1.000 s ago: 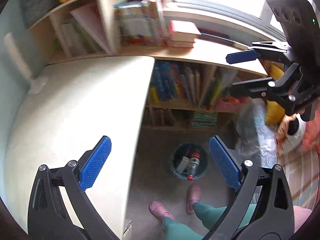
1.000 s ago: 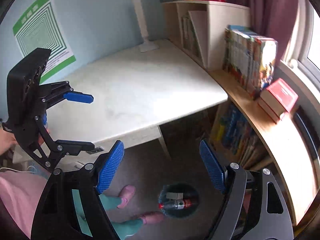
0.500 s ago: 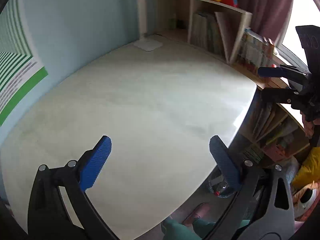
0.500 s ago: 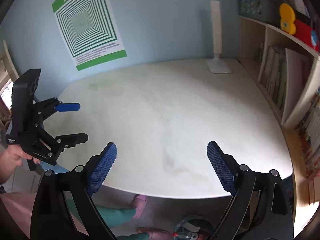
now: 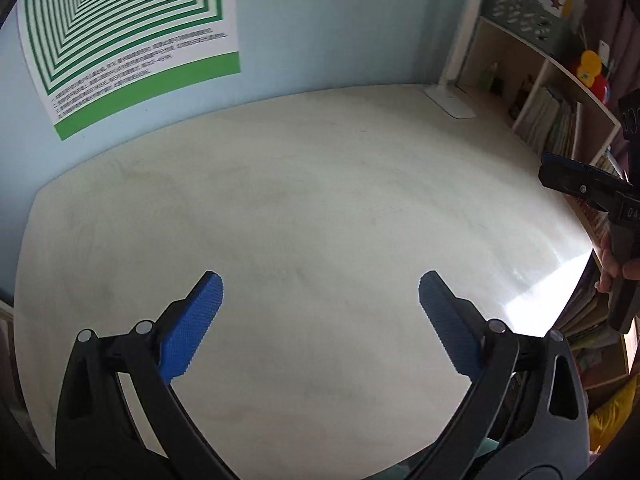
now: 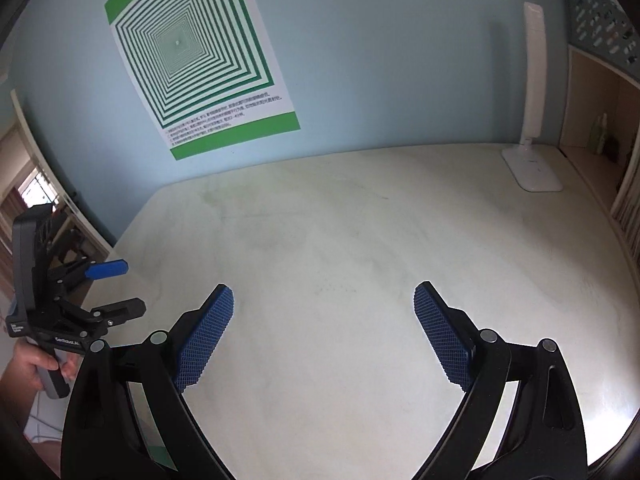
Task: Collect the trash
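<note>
No trash visible in either wrist view: nothing lies on the worktop [image 6: 360, 240], and no bin or other receptacle is in sight, so where the task's thing is cannot be told from here. Worktop surface is pale and slightly stained, with only a white desk lamp [image 6: 532, 160] standing at its far right corner against the blue wall. Right gripper [image 6: 323, 336] hangs over the near part of the worktop, blue pads spread wide, nothing between them. Left gripper [image 5: 320, 322] likewise spread wide and empty over the near edge; seen from the right wrist view it sits off to the left, held by a hand [image 6: 34, 364], its two fingers apart. The right gripper shows at the right margin of the left view, a hand [image 5: 618, 268] on its handle. Beyond: a green concentric-square poster [image 6: 192, 56] on the wall, a bookshelf [image 5: 560, 112] to the right with books and a yellow toy [image 5: 590, 66] on top. Judgement: the step in hand is a scan of the worktop for remaining litter, and the collecting from this surface looks done or nearly so. Next move calls for finding a piece first, elsewhere in the room, then approaching with the pads open as they are.
</note>
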